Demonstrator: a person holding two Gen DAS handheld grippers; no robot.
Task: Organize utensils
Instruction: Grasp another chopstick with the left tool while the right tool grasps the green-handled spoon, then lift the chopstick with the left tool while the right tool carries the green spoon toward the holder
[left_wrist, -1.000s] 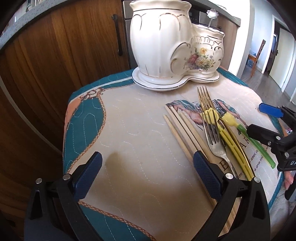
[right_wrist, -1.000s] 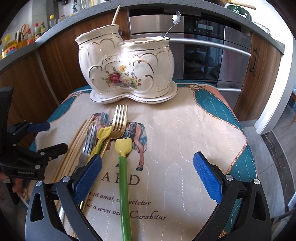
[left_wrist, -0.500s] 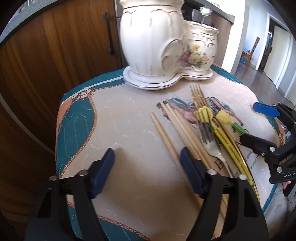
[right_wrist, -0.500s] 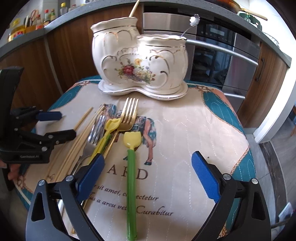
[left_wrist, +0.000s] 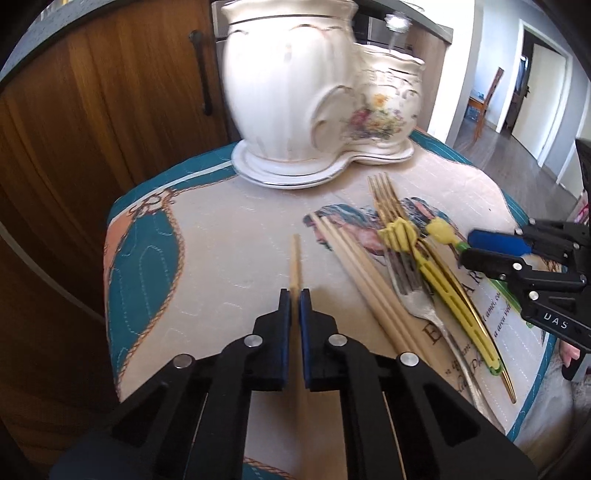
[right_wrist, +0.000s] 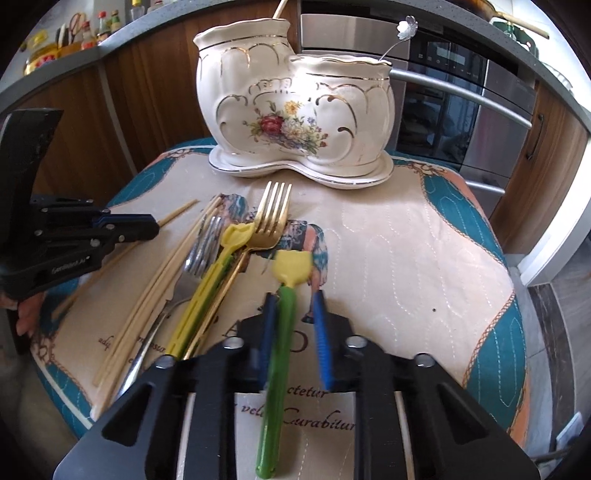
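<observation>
Left claw (left_wrist: 294, 295) hiding chopstick (left_wrist: 294, 258) rear

left tongs (left_wrist: 294, 295) now clamping chopstick (left_wrist: 294, 258), right tongs (right_wrist: 293, 314) narrowed

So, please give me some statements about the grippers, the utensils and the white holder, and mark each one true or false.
1. The left gripper is shut on a chopstick. True.
2. The right gripper is already shut tight on the green-handled utensil. False: its fingers straddle the handle, with a gap on the right side.
3. The gold fork stands inside the white holder. False: it lies on the mat in front of the holder.
4. The holder has two compartments of different height. True.
5. The silver fork lies between the loose chopsticks and a yellow utensil. True.
</observation>
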